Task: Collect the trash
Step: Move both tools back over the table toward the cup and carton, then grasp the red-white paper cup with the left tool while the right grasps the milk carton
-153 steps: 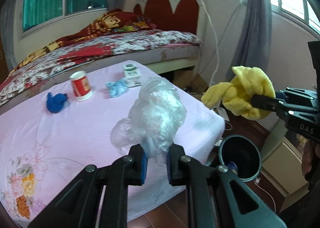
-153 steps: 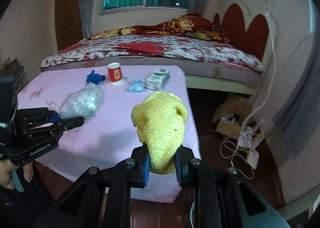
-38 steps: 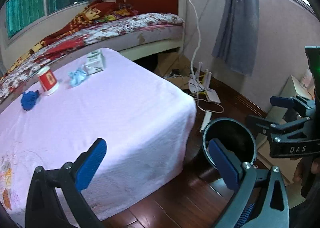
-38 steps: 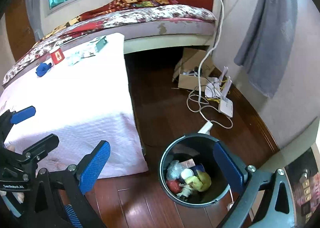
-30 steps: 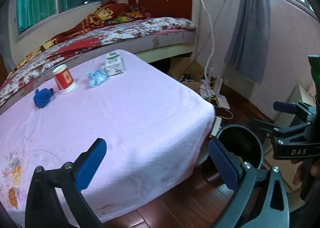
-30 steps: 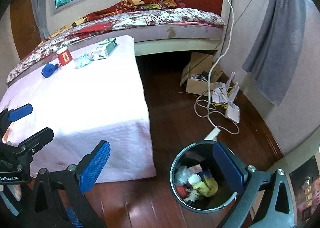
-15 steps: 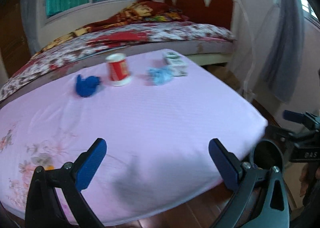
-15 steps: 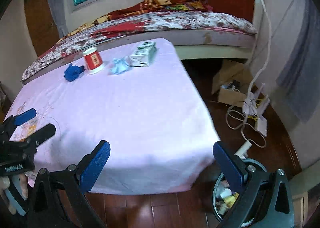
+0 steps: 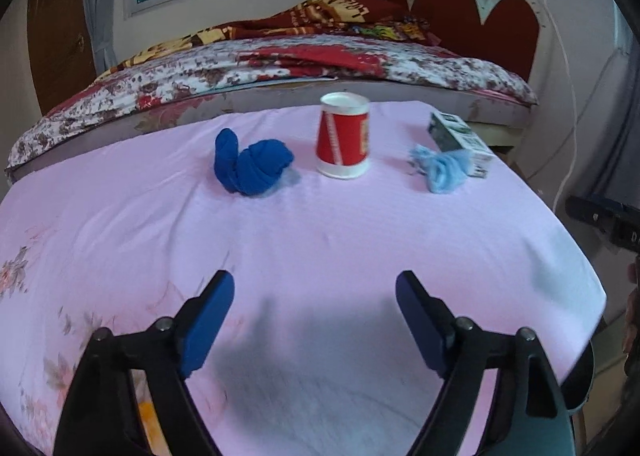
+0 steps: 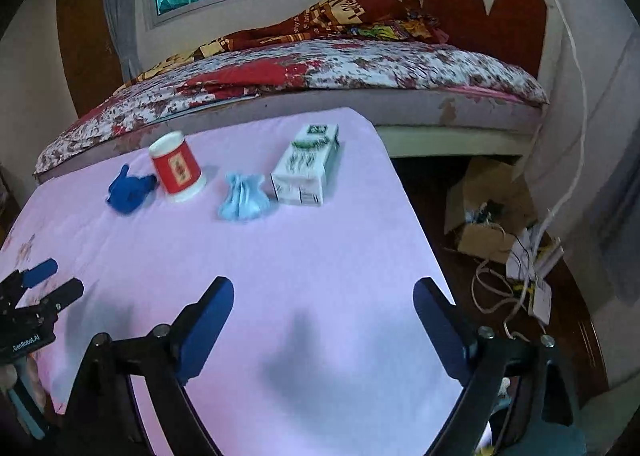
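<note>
Trash lies in a row at the far side of a pink-covered table (image 9: 320, 240) (image 10: 280, 256): a dark blue rag (image 9: 250, 166) (image 10: 128, 190), an upturned red paper cup (image 9: 343, 140) (image 10: 176, 171), a light blue wad (image 9: 440, 167) (image 10: 242, 198) and a white-green carton (image 9: 460, 138) (image 10: 307, 166). My left gripper (image 9: 315, 302) hovers over the near table, well short of them; its jaws are closing with nothing between them. My right gripper (image 10: 323, 308) hovers likewise, jaws closing on nothing. The left gripper's tips (image 10: 52, 284) show at the right wrist view's left edge.
A bed (image 9: 280, 68) with a floral cover stands just behind the table. Right of the table lie a cardboard box (image 10: 492, 212), cables and a white router (image 10: 536, 276) on the wooden floor. The dark bin's rim (image 9: 582, 380) peeks out under the table's right corner.
Both grippers swung from over the bin to above the table, leaving the plastic bag and yellow cloth behind. Their wide jaws have narrowed somewhat, and the trash row looks nearer.
</note>
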Tool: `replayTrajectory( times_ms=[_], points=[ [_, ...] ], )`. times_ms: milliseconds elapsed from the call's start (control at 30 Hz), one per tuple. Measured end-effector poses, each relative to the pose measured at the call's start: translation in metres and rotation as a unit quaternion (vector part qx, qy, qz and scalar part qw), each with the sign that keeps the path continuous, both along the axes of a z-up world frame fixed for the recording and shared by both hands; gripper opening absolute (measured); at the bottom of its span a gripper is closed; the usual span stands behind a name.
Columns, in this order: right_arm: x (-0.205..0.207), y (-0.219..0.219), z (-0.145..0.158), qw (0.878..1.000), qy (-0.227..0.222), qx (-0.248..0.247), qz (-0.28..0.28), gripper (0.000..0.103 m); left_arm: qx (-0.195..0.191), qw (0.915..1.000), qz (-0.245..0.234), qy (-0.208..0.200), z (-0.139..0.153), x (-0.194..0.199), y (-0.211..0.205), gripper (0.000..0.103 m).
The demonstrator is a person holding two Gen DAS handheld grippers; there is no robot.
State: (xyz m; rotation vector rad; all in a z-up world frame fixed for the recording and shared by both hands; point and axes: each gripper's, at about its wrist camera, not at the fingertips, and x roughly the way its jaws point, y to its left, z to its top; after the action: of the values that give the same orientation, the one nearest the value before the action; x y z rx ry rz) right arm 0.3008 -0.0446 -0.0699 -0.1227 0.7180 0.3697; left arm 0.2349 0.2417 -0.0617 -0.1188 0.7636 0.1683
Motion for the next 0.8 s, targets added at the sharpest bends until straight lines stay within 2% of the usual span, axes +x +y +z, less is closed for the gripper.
replayTrajectory(
  times_ms=[133, 433, 600, 667, 800],
  points=[
    [0.037, 0.020, -0.001, 1.000, 0.002, -0.005, 0.003, 0.085, -0.005, 1.0000, -0.001, -0.001, -0.004, 0.027, 0.008, 0.082],
    [0.123, 0.062, -0.013, 0.999, 0.027, -0.019, 0.007, 0.081, -0.002, 0.9998, -0.018, -0.007, -0.005, 0.096, -0.007, 0.082],
    [0.168, 0.083, -0.027, 0.997, 0.064, -0.041, 0.013, 0.080, -0.004, 0.9999, -0.011, -0.005, -0.005, 0.133, -0.007, 0.082],
    [0.178, 0.084, -0.032, 0.996, 0.078, -0.043, 0.016, 0.074, -0.002, 1.0000, -0.004, 0.006, -0.009, 0.147, -0.006, 0.082],
    [0.193, 0.087, -0.037, 0.995, 0.091, -0.045, 0.024, 0.071, 0.004, 0.9998, -0.003, 0.017, -0.020, 0.165, -0.006, 0.082]
  ],
)
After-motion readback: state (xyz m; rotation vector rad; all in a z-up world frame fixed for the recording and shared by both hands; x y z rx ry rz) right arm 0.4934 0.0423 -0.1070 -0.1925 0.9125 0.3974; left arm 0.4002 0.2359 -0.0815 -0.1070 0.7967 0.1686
